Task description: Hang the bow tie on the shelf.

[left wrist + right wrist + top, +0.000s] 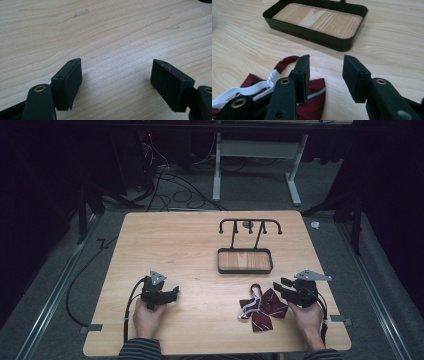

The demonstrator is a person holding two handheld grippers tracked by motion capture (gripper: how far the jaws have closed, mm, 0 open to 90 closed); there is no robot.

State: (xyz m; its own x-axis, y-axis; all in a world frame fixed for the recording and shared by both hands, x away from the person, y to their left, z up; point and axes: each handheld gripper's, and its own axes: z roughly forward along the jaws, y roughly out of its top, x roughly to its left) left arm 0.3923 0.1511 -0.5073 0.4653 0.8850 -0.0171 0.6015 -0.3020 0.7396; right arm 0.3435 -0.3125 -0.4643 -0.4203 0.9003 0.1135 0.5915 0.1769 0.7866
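A dark red striped bow tie (262,310) with a white strap (246,309) and a small loop lies flat on the wooden table (190,245), near the front right. My right gripper (280,284) is open just right of it, jaws pointing left over its right wing. In the right gripper view the bow tie (315,96) lies under the left jaw, its white strap (249,90) at lower left, and the right gripper (325,75) holds nothing. At the front left my left gripper (175,293) rests open; in its own view the left gripper (116,75) has bare wood between the jaws.
A black stand with a row of hooks (250,223) rises from a shallow black tray (245,270) behind the bow tie; the tray (312,35) is close ahead in the right gripper view. A strip of clear tape (81,13) sticks to the wood. Cables (170,190) lie on the floor.
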